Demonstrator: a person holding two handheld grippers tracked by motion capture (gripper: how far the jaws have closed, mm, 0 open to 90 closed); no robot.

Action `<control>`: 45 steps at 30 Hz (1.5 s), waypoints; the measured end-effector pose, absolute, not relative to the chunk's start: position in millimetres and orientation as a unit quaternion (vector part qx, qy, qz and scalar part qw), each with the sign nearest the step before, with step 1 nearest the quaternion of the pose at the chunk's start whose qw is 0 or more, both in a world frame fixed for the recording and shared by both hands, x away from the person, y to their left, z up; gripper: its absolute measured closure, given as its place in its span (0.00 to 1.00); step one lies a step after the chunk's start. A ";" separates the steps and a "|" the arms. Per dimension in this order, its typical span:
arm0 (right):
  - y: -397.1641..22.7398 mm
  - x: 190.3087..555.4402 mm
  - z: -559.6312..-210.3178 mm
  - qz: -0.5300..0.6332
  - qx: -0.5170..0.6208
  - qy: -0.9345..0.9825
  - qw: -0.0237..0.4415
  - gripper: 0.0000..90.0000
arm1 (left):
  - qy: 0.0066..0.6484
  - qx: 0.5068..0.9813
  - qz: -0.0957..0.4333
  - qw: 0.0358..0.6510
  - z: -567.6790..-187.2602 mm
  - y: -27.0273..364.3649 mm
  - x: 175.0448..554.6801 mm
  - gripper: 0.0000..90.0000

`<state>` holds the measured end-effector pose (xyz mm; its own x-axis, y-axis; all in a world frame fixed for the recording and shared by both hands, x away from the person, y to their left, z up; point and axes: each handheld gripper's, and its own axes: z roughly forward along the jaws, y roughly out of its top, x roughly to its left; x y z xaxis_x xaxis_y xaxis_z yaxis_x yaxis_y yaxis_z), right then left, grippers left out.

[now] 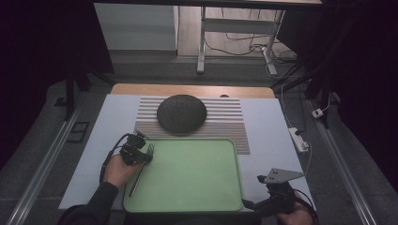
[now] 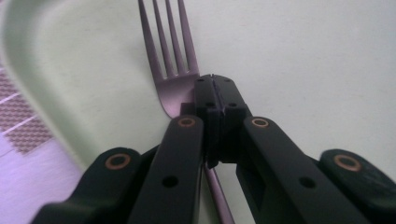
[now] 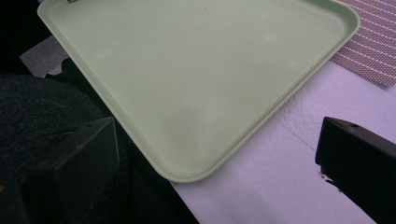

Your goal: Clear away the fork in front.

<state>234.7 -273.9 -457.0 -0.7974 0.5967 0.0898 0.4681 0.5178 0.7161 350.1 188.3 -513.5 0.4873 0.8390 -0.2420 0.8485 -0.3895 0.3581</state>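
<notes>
The left tongs (image 1: pixel 143 157) sit at the left edge of the green tray (image 1: pixel 197 197), jaws shut on the neck of a fork (image 1: pixel 141 171), just below its tines. In the left gripper view the two black jaws meet over the fork (image 2: pixel 175 70), whose four tines point away from the tongs and lie over the tray floor (image 2: pixel 303 56); the handle runs back beneath the jaws toward the person's left hand (image 1: pixel 117 171). The fork is slim, of dull grey metal with a faint purple cast. Beyond the left tongs, past the tray's far rim, a striped placemat (image 1: pixel 225 117) lies on the pale surface (image 1: pixel 267 131), and a dark, round, domed thing (image 1: pixel 181 113) rests on the mat; nothing stands between it and the tongs but the tray rim. To the right, the tray floor is bare. The right tongs (image 1: pixel 253 192) hover at the tray's near right corner, jaws wide apart and holding nothing; in the right gripper view the tray corner (image 3: pixel 187 175) lies between them. A white power strip (image 1: pixel 299 139) lies off the surface beyond the right tongs. The room is dim, with desk legs and cables at the back.
</notes>
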 end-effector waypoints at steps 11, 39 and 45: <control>-274.0 234.9 -457.3 0.386 0.307 0.866 0.081 0.00 | 0.524 0.822 -0.004 0.221 -513.8 195.4 350.4 0.98; -274.5 235.0 -457.0 0.387 0.309 0.865 0.078 0.00 | 0.455 0.832 0.027 0.316 -481.5 203.2 314.5 0.41; -274.2 235.4 -457.4 0.386 0.310 0.865 0.078 0.00 | 0.448 0.827 0.037 0.338 -473.3 211.7 291.2 0.24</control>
<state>235.4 -274.2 -457.4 -0.7952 0.5973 0.1044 0.4769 0.5097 0.7161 291.2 211.7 -473.3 0.5958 0.7657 -0.2423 0.7162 -0.3701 0.5917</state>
